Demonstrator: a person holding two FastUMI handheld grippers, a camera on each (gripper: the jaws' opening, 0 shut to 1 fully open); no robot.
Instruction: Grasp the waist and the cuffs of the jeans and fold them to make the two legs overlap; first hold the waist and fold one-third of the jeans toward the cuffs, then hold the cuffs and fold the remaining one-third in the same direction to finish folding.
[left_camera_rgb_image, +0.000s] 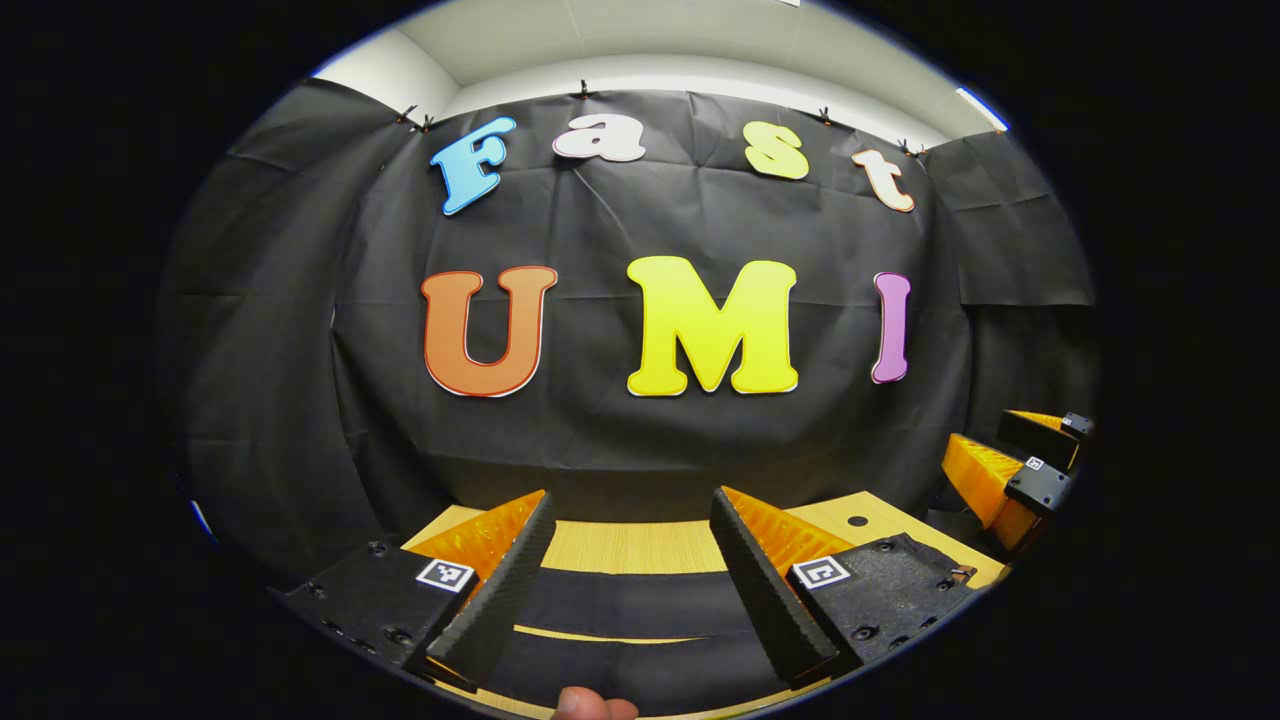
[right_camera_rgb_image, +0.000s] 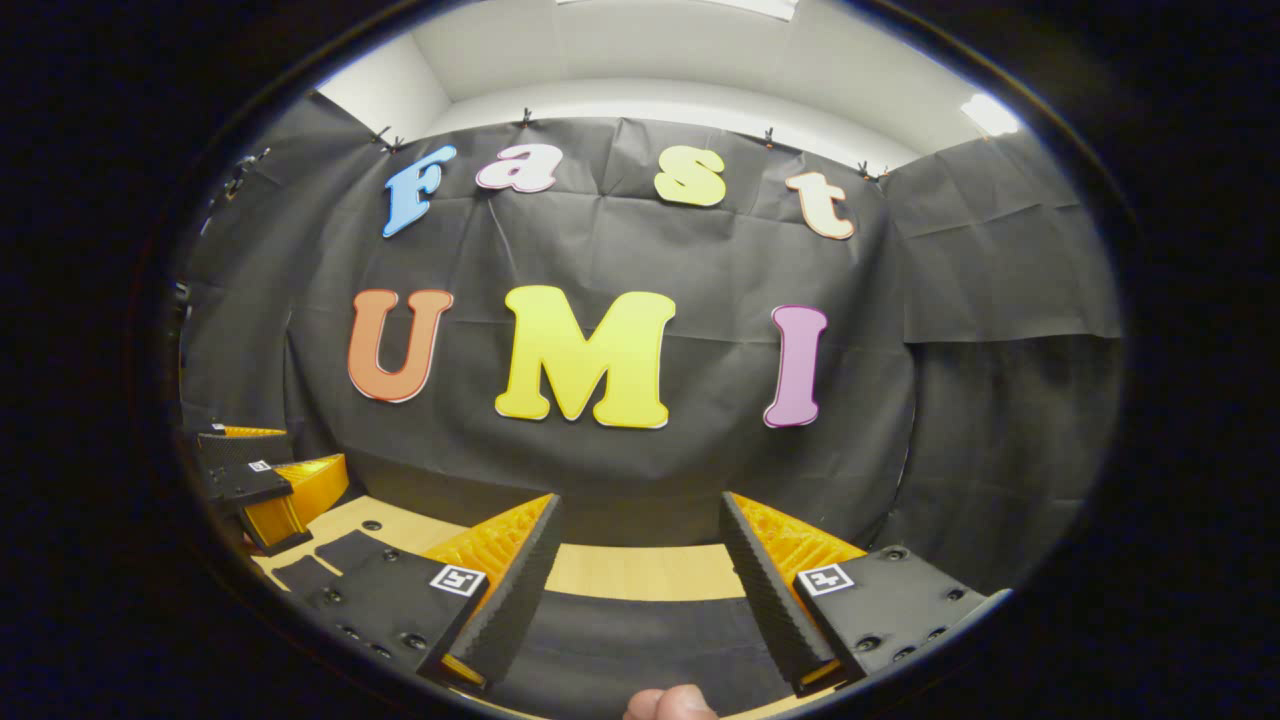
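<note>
Wooden table (left_camera_rgb_image: 640, 545) lies under both claws; dark jeans (left_camera_rgb_image: 630, 605) sit below their fingers. Left gripper (left_camera_rgb_image: 632, 520) and right gripper (right_camera_rgb_image: 640, 520) hang wide open, holding nothing.

Your right gripper (right_camera_rgb_image: 635, 600) hangs with fingers spread wide above the dark jeans (right_camera_rgb_image: 640, 645) on the wooden table (right_camera_rgb_image: 640, 572) (left gripper (right_camera_rgb_image: 262, 490) off to the side).

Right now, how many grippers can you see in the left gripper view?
2: the left gripper at the bottom, fingers apart above the dark jeans, and the right gripper at the right edge.
</note>
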